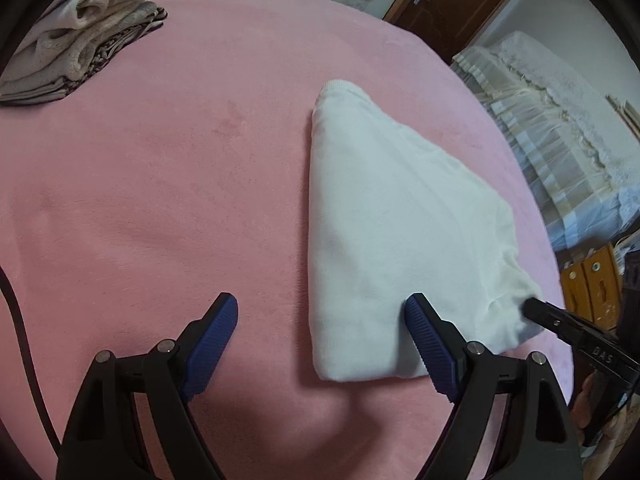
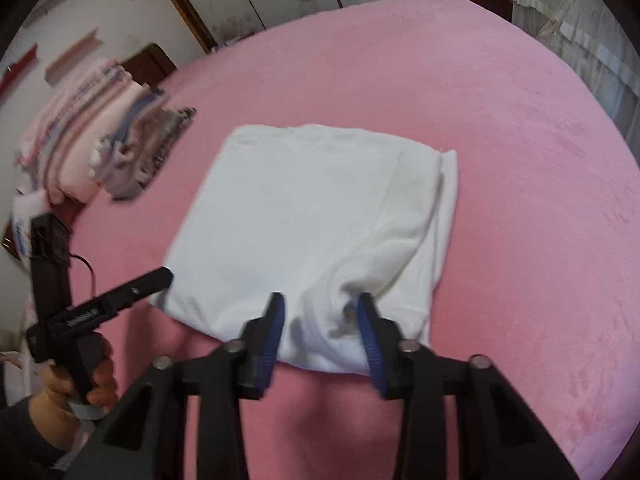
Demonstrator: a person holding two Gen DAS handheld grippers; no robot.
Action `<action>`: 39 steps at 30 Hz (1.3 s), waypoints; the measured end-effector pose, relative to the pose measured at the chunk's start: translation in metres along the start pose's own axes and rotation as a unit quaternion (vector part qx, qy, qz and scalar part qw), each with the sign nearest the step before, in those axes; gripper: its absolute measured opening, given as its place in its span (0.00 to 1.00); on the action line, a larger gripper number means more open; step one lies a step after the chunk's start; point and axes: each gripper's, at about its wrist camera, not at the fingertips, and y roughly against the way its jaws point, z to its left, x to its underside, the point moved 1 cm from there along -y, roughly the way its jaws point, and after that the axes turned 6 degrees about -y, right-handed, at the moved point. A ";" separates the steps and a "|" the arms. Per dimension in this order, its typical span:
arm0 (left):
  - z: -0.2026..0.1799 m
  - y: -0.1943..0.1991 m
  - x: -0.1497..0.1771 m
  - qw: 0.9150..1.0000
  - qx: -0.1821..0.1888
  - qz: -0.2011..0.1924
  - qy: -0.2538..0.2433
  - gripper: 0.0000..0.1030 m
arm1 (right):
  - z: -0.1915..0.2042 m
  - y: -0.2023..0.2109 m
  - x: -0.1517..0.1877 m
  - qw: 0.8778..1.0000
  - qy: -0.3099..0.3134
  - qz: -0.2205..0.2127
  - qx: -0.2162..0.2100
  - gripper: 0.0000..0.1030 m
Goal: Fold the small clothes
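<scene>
A white garment (image 1: 400, 220) lies folded into a thick pad on the pink blanket (image 1: 160, 200). My left gripper (image 1: 320, 304) is open wide and holds nothing; its right finger (image 1: 428, 340) hovers over the garment's near edge and its left finger is over bare blanket. The right gripper (image 1: 532, 304) meets the garment's near right corner, where the cloth puckers. In the right wrist view the garment (image 2: 312, 208) fills the middle, and the right gripper (image 2: 320, 308) stands narrow with a bunched fold of its near edge between the pads. The left gripper (image 2: 166, 272) touches the garment's left corner.
A stack of folded clothes (image 1: 80, 48) (image 2: 100, 140) sits at the blanket's far left. A hand (image 2: 80, 384) holds the left gripper's handle. Another covered bed (image 1: 560, 120) and a wooden cabinet (image 1: 592, 288) stand off to the right. A dark cable (image 1: 24, 340) trails at the left.
</scene>
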 end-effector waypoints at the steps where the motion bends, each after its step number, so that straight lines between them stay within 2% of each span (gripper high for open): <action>1: -0.001 -0.003 0.000 1.000 -0.005 0.003 -0.003 0.82 | -0.005 0.002 0.003 1.000 -0.009 -0.005 -0.004 0.13; 4: -0.006 -0.010 0.003 1.000 -0.015 0.004 -0.020 0.82 | -0.021 0.003 0.015 0.999 -0.031 -0.011 -0.016 0.13; 7: -0.012 -0.020 0.006 0.999 -0.028 0.011 -0.041 0.83 | -0.037 -0.016 0.033 0.998 -0.062 -0.002 -0.024 0.13; 10: -0.012 -0.019 0.007 0.999 -0.023 0.010 -0.042 0.84 | -0.049 -0.023 0.042 0.994 -0.102 -0.007 -0.046 0.13; 12: -0.015 -0.013 0.002 0.998 -0.021 0.014 -0.055 0.83 | -0.046 -0.015 0.040 0.993 -0.105 -0.013 -0.049 0.18; 15: -0.026 0.007 -0.011 0.996 -0.033 0.003 -0.085 0.83 | -0.038 0.006 0.028 0.995 -0.090 -0.030 -0.032 0.26; 17: -0.034 0.024 -0.026 0.993 -0.037 -0.034 -0.104 0.83 | -0.033 0.022 0.015 0.995 -0.072 -0.061 -0.005 0.31; 20: -0.040 0.032 -0.052 0.990 -0.034 -0.066 -0.120 0.83 | -0.025 0.027 -0.011 0.994 -0.053 -0.092 0.012 0.31; 23: -0.052 0.013 -0.084 0.990 -0.008 -0.072 -0.122 0.82 | -0.017 0.015 -0.042 0.994 -0.044 -0.099 0.009 0.31; 26: -0.054 -0.023 -0.112 0.994 0.026 -0.045 -0.097 0.67 | -0.006 -0.014 -0.069 0.996 -0.034 -0.082 0.004 0.31; 27: -0.054 -0.035 -0.119 0.995 0.026 -0.034 -0.087 0.59 | -0.002 -0.024 -0.074 0.997 -0.028 -0.076 0.010 0.29; 28: -0.053 -0.046 -0.124 0.996 0.022 -0.027 -0.082 0.57 | -0.002 -0.035 -0.080 0.997 -0.025 -0.067 0.023 0.27; 31: -0.046 -0.068 -0.131 0.996 -0.017 -0.026 -0.086 0.57 | -0.023 -0.057 -0.089 0.997 -0.040 -0.050 0.053 0.17; 32: -0.043 -0.075 -0.130 0.995 -0.036 -0.019 -0.089 0.56 | -0.034 -0.061 -0.089 0.996 -0.049 -0.046 0.054 0.06; 33: -0.039 -0.083 -0.131 0.995 -0.053 -0.007 -0.087 0.56 | -0.044 -0.062 -0.088 0.996 -0.060 -0.044 0.051 0.00; 36: -0.030 -0.095 -0.128 0.996 -0.039 0.010 -0.080 0.56 | -0.066 -0.061 -0.085 0.995 -0.080 -0.047 0.035 0.00; 39: -0.036 -0.098 -0.126 0.993 -0.052 0.006 -0.105 0.56 | -0.068 -0.060 -0.082 0.995 -0.071 -0.050 0.045 0.00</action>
